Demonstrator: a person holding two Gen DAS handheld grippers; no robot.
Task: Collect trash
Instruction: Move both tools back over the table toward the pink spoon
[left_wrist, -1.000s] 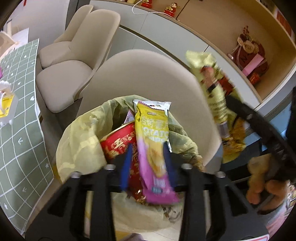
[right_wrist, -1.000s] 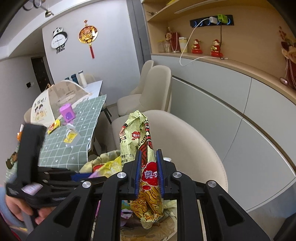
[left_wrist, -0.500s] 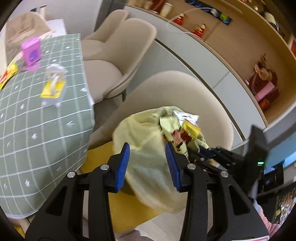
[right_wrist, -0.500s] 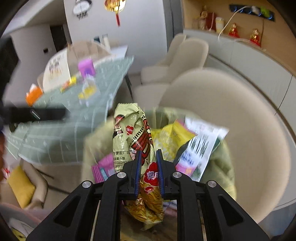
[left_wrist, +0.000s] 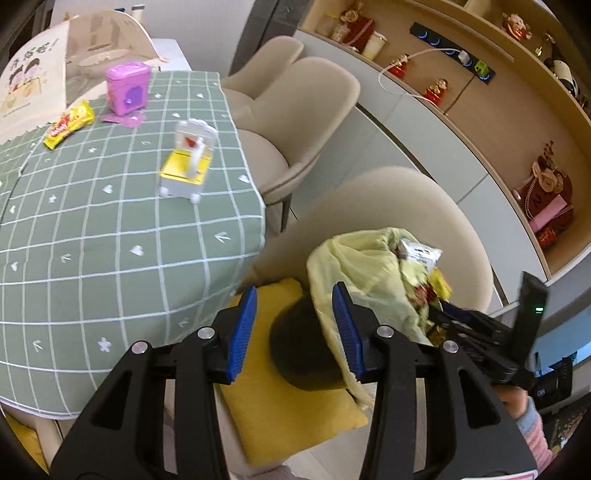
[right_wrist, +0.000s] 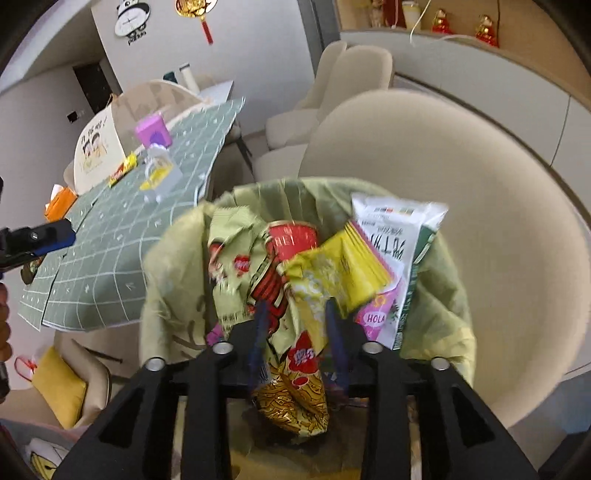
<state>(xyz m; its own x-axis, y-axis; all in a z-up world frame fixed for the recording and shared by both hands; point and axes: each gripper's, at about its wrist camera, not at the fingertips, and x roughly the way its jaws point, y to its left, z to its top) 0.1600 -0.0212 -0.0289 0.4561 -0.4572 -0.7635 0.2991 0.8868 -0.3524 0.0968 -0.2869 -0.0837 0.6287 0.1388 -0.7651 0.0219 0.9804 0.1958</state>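
Note:
A black bin lined with a yellow-green bag stands on a chair and is stuffed with wrappers. Over it, my right gripper has its jaws opening. A green-and-gold snack wrapper hangs loose between the blurred pads, beside a red cup and a white-green packet. My left gripper hovers left of the bin, jaws opening with nothing between them. On the green checked table lie a yellow candy wrapper and a small clear-and-yellow package.
A purple box and a white printed bag stand at the table's far end. A yellow cushion lies under the bin. Beige chairs line a curved sideboard with ornaments.
My left gripper let go of the purple-yellow chip packet and swung left toward the table. My right gripper sank into the bin's mouth and its jaws parted around the green wrapper.

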